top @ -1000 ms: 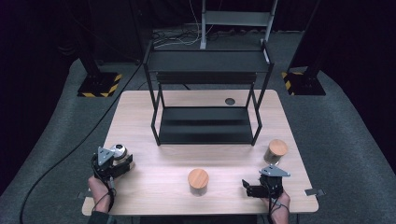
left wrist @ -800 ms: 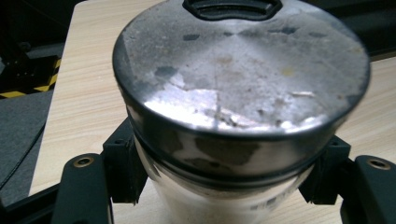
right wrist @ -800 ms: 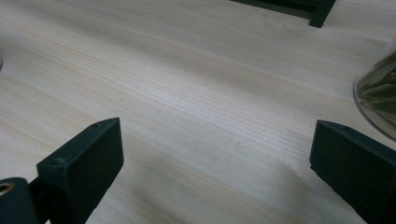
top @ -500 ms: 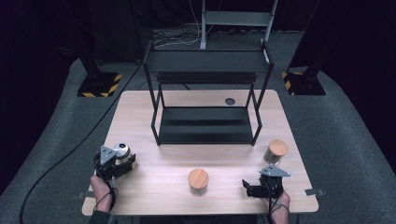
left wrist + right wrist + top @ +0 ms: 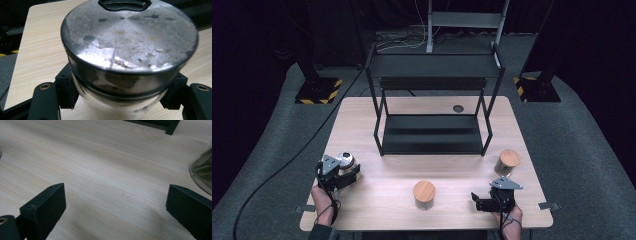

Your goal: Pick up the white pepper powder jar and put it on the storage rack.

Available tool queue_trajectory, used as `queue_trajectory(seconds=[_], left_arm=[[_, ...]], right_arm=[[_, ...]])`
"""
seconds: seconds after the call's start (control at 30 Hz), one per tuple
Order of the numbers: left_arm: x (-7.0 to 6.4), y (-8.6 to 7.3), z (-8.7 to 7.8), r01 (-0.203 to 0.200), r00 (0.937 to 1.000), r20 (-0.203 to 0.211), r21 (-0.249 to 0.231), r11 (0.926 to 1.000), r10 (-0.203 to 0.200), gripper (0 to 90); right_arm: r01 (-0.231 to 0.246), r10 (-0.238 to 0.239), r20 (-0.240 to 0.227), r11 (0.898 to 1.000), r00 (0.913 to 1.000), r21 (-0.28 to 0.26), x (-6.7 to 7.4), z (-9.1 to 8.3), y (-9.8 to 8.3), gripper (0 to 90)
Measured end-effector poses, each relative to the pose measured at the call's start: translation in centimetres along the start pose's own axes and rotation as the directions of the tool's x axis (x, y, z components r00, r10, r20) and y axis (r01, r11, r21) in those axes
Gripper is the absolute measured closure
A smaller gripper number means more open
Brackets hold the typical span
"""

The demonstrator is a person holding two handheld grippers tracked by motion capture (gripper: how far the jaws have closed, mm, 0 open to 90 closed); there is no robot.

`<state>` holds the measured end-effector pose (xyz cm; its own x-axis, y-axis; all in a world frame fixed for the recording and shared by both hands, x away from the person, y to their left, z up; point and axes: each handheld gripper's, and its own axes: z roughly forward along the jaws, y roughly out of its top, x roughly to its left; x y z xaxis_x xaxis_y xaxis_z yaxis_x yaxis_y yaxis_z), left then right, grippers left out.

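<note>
Hardly anything has moved: left gripper [image 5: 343,172] stays clamped on the steel-lidded jar [image 5: 128,47], ready to lift; right gripper [image 5: 117,212] jaws apart over the counter [image 5: 377,192].

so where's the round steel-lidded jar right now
In the high view the round steel-lidded jar sits near the table's front-left corner, clamped in the left tool, left of the black rack.

no readable text, labels or signs
</note>
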<state>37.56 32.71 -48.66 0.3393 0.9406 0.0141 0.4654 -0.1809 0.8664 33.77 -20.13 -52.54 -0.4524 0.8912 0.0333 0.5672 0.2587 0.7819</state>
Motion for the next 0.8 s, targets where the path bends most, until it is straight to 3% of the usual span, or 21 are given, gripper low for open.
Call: queue_trajectory(seconds=[0.8], left_arm=[[-0.89,0.72,0.68,-0.013,0.9995,0.028,0.003,0.9999,0.013,30.2]], right_arm=[[-0.003,0.003,0.0,1.0,1.0,0.0,0.0,-0.01,0.0,1.7]])
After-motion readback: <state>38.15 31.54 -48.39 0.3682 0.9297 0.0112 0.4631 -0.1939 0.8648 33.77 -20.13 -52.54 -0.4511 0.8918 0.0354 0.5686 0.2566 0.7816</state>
